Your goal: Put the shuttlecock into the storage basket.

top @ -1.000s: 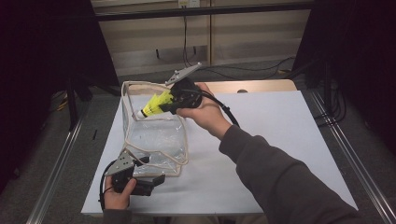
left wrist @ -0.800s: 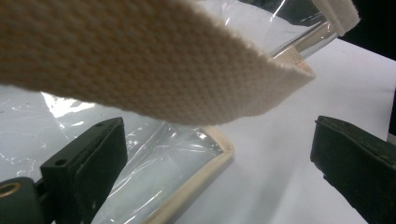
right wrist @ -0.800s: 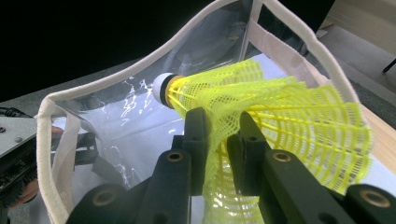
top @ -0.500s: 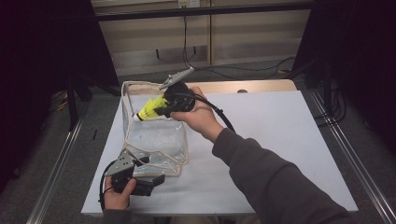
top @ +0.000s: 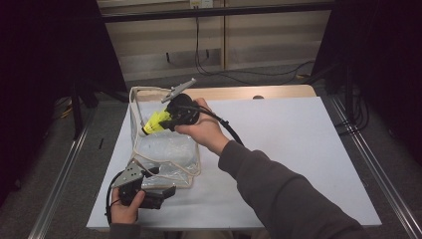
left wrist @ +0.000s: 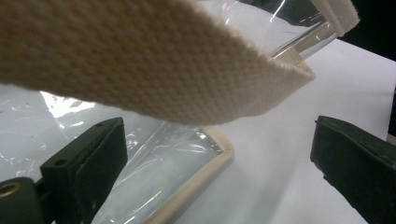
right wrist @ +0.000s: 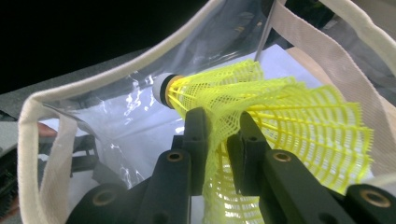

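Right gripper (right wrist: 217, 135): jaws pinch the mesh skirt of a yellow shuttlecock (right wrist: 280, 121), its white cork tip pointing away from the jaws.
Shuttlecock position: held at the open mouth of the clear bag (top: 164, 149), above its interior.
Left gripper (left wrist: 219, 158): jaws spread wide, nothing pressed; the bag's cream strap (left wrist: 140, 60) hangs between and above them.
Bag: stands on the white table (top: 298, 149).
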Motion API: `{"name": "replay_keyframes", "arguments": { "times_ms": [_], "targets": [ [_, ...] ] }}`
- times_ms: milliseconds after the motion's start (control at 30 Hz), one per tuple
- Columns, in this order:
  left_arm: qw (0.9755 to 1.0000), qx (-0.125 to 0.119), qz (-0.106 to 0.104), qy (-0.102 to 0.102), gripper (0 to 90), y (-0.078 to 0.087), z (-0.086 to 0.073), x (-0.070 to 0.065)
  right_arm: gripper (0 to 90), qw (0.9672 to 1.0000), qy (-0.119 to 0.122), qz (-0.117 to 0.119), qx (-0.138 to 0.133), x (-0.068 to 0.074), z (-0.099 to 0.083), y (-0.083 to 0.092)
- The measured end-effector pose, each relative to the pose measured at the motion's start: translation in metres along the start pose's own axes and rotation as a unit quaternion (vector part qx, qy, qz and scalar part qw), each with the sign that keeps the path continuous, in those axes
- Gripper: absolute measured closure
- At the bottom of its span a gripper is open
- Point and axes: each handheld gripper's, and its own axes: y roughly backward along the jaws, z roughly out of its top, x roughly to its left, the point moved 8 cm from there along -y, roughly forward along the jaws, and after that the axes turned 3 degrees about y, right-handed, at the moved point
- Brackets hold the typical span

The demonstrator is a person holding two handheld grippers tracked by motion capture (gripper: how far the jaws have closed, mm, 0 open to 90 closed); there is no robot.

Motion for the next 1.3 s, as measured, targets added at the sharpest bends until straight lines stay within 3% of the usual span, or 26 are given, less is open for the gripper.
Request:
{"name": "replay_keyframes", "arguments": {
  "times_ms": [233, 367, 400, 867, 1300],
  "targets": [
    [0.9999, -0.001, 0.01, -0.001, 3.8, 0.0, 0.0, 0.001, 78.0, 1.0, -0.005, 0.003, 0.005, 0.004, -0.003, -0.007],
    [1.0, 0.001, 0.003, -0.004, 3.8, 0.0, 0.0, 0.0, 78.0, 1.0, -0.006, 0.003, 0.005, 0.007, -0.003, -0.011],
    [0.9999, -0.001, 0.01, -0.001, 3.7, 0.0, 0.0, 0.0, 78.0, 1.0, -0.006, 0.003, 0.005, 0.007, -0.003, -0.011],
    [1.0, -0.003, 0.008, 0.001, 3.7, 0.0, 0.0, 0.0, 77.9, 0.9997, -0.025, 0.007, 0.005, 0.013, -0.003, -0.024],
    [1.0, -0.005, 0.005, 0.001, 3.7, 0.0, 0.001, 0.0, 77.8, 0.9997, -0.02, 0.006, 0.015, 0.016, -0.003, -0.033]
  ]
}}
